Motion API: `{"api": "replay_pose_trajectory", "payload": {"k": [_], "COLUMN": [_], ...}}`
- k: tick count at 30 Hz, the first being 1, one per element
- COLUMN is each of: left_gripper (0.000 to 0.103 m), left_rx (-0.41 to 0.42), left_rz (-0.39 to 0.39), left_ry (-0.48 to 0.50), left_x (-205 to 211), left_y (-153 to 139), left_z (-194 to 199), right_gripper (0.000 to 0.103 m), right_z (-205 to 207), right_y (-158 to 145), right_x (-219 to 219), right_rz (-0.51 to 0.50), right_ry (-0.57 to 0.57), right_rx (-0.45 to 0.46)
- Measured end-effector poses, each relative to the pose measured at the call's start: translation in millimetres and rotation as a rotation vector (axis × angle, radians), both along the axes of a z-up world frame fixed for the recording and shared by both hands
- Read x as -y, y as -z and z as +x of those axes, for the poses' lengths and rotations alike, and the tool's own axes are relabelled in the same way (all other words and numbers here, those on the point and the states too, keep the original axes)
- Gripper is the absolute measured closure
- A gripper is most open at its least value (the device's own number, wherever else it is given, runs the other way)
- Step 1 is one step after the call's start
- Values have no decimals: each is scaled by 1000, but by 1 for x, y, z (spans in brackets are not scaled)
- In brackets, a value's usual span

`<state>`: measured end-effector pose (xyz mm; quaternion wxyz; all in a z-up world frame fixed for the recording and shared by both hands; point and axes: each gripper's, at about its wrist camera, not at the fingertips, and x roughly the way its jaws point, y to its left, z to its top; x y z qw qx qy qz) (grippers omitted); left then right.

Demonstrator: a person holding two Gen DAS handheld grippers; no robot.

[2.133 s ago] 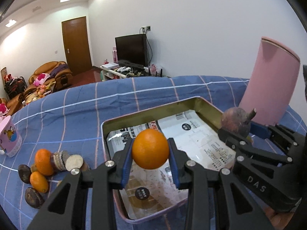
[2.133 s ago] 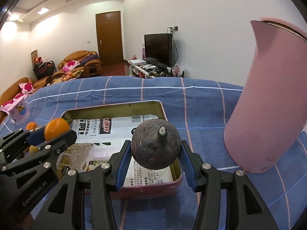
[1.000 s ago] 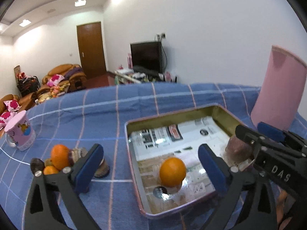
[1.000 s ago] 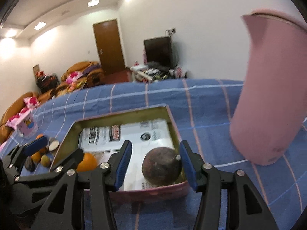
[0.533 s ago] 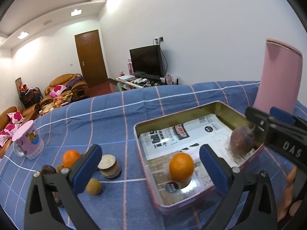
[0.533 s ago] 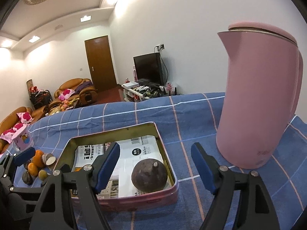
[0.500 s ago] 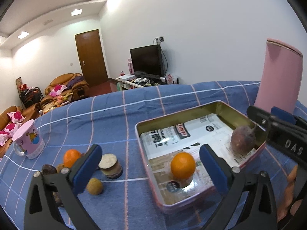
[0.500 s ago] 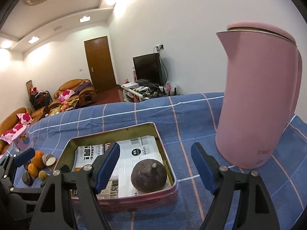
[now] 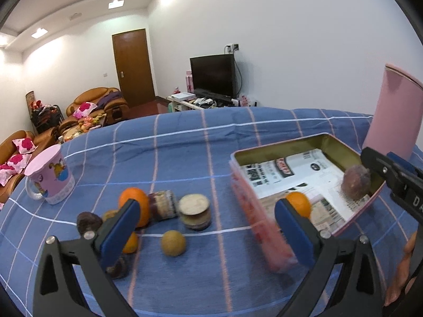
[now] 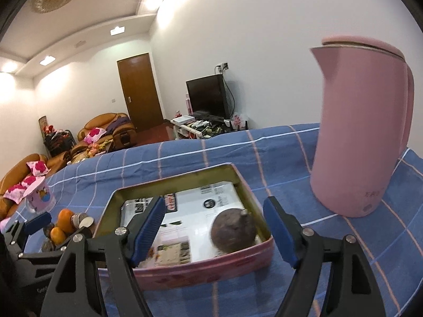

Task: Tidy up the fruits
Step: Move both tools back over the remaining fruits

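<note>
A pink tin tray (image 9: 277, 149) lined with printed paper holds an orange (image 9: 297, 206) and a dark purple stemmed fruit (image 9: 355, 182). My left gripper (image 9: 206, 227) is open and empty, hovering over the blue checked cloth between the tray and a loose pile: a large orange (image 9: 133, 206), a small orange (image 9: 129, 243), a tan round fruit (image 9: 173, 243), cut halves (image 9: 194, 211) and dark fruits (image 9: 88, 222). My right gripper (image 10: 214, 224) is open and empty, back from the tray (image 10: 171, 178), with the purple fruit (image 10: 234, 231) lying free beyond its pads.
A tall pink kettle (image 10: 362, 137) stands right of the tray. A pink cartoon mug (image 9: 49, 175) sits at the far left of the cloth. My right gripper's fingers (image 9: 383, 169) reach in over the tray's right corner. Sofas, a television and a door lie beyond.
Both grippers let go of their fruits in the tray and opened. My left gripper has swung left toward the loose pile. My right gripper has drawn back from the purple fruit.
</note>
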<state>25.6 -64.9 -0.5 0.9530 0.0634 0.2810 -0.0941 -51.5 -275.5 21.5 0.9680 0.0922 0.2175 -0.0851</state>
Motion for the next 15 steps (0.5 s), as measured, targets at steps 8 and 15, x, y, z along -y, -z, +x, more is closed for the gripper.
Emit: {"api": "replay_pose_trajectory", "payload": {"k": [8,15], "left_gripper": [0,0], "left_rx": [-4,-5], "left_rz": [3,37], "left_ry": [-36,-71], "left_x": [-36,-72], "left_y": [1,2], "left_z": [3,10], "right_gripper": [25,25], "right_z": [2,7], "right_y": [1,4], "right_x": [-34,-72], "right_rz": [-4,-13], "right_ry": [-58,-128], "right_rx": [-4,-19]}}
